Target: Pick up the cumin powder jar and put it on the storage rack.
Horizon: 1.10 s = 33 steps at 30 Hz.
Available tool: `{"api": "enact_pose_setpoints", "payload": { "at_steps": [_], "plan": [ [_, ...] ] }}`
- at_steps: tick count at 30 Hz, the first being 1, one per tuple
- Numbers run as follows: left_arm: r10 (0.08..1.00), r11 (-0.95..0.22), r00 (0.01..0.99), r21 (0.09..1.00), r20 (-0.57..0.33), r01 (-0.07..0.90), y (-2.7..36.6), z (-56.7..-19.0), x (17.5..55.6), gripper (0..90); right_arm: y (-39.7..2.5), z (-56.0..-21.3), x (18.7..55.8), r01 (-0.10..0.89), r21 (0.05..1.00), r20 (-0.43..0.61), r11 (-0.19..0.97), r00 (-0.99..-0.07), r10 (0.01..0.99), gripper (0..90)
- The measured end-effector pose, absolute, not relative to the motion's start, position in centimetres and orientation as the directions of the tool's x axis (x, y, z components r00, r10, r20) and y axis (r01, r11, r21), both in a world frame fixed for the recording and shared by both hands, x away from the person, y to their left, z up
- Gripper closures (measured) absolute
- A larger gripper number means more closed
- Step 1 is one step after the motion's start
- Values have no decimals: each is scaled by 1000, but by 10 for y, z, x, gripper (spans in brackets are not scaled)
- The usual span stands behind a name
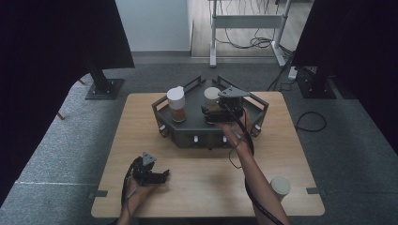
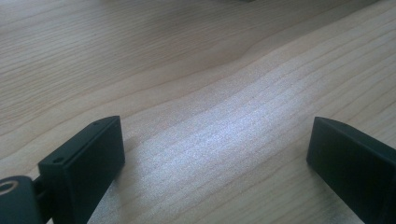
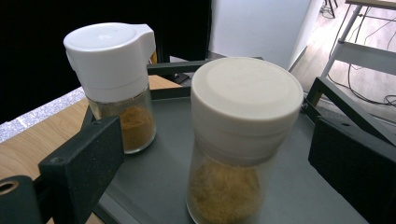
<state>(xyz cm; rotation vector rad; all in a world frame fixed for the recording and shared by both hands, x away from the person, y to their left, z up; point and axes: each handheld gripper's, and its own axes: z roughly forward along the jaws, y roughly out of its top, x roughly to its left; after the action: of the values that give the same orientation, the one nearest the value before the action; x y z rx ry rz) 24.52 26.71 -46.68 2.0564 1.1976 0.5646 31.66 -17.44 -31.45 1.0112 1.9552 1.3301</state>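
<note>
Both jaws wide open: right gripper (image 3: pixel 215 163) straddles spice jar (image 3: pixel 243 140) untouched; left gripper (image 2: pixel 215 154) empty over table (image 2: pixel 187 70).

Lab-like recording space: black curtains (image 1: pixel 42 56), grey carpet (image 1: pixel 70 136), floor cables (image 1: pixel 253 43), wooden table (image 1: pixel 206 187).

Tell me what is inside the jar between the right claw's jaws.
The jar holds a tan-brown powder, seen through the glass in its lower part. Its broad cream lid hides the upper part, so the exact fill level there cannot be seen.
</note>
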Motion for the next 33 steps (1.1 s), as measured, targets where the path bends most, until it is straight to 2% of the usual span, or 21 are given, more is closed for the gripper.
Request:
{"api": "enact_pose_setpoints", "payload": {
  "at_steps": [33],
  "plan": [
    [876, -344, 482, 739, 30, 580, 267, -467, 245, 38, -209, -318, 276, 272, 933, -56, 235, -536, 843, 43]
  ]
}}
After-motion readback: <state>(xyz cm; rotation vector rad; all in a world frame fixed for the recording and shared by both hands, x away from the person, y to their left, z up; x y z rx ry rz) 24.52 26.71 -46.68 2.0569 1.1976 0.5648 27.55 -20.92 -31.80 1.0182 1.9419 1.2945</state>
